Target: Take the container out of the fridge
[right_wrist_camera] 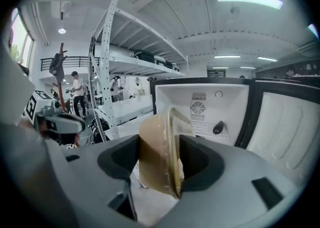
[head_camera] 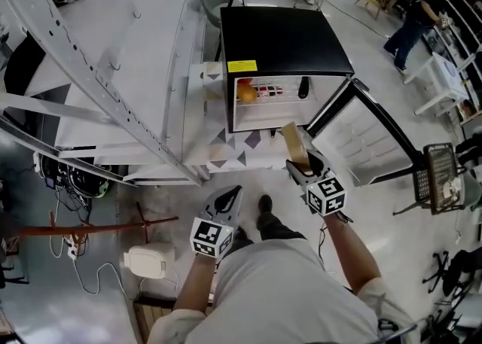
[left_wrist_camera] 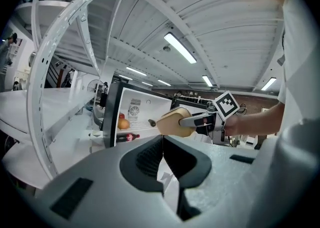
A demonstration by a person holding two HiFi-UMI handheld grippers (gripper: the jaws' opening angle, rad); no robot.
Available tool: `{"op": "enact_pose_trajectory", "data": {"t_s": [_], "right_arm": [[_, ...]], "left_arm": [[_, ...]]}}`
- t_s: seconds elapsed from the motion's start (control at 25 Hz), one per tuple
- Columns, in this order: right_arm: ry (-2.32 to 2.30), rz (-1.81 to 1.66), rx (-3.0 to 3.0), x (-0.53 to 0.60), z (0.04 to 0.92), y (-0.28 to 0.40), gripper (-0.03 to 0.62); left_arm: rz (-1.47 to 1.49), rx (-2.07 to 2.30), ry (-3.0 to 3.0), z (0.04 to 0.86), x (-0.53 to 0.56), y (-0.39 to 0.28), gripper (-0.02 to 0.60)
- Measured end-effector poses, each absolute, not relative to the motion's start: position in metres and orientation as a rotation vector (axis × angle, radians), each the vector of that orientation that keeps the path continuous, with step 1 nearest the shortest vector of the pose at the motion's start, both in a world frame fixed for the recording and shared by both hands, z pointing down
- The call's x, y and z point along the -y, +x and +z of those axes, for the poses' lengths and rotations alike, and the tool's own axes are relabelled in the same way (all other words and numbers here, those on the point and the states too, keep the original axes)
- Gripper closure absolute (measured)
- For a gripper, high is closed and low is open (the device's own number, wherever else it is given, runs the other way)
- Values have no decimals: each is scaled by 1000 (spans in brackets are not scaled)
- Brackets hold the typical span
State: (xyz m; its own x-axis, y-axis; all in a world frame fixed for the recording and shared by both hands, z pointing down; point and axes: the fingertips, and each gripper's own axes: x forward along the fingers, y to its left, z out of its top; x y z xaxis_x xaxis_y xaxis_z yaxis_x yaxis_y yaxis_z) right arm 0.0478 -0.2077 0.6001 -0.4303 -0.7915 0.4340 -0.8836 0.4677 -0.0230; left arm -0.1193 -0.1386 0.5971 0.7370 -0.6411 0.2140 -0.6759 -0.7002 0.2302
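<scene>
Tan container [right_wrist_camera: 159, 157], 1 item, gripped edge-on by right claw [head_camera: 299, 162] at frame centre, clear of open black fridge [head_camera: 286, 41], apparently for carrying off; left claw [left_wrist_camera: 162, 149] clenched, empty, idle.

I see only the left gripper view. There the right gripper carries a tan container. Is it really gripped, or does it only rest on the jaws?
Observer: It is gripped. In the right gripper view both jaws of the right gripper press on the container, which stands on edge between them.
Operator: Is it out of the fridge?
Observer: Yes. The head view shows it in front of the fridge, outside the opening.
Operator: Where does the door stand?
Observer: In the head view the door is swung wide open on the person's right, beside the right gripper.
</scene>
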Motion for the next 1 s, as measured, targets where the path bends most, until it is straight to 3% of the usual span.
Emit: {"op": "enact_pose_trajectory", "data": {"t_s": [0.44, 1.0], "right_arm": [[1506, 450, 2460, 151, 560, 88, 343], [1562, 464, 2676, 135, 504, 148, 344]], "left_arm": [[107, 880, 2696, 578, 119, -71, 577], [120, 1050, 2695, 548, 122, -32, 577]]}}
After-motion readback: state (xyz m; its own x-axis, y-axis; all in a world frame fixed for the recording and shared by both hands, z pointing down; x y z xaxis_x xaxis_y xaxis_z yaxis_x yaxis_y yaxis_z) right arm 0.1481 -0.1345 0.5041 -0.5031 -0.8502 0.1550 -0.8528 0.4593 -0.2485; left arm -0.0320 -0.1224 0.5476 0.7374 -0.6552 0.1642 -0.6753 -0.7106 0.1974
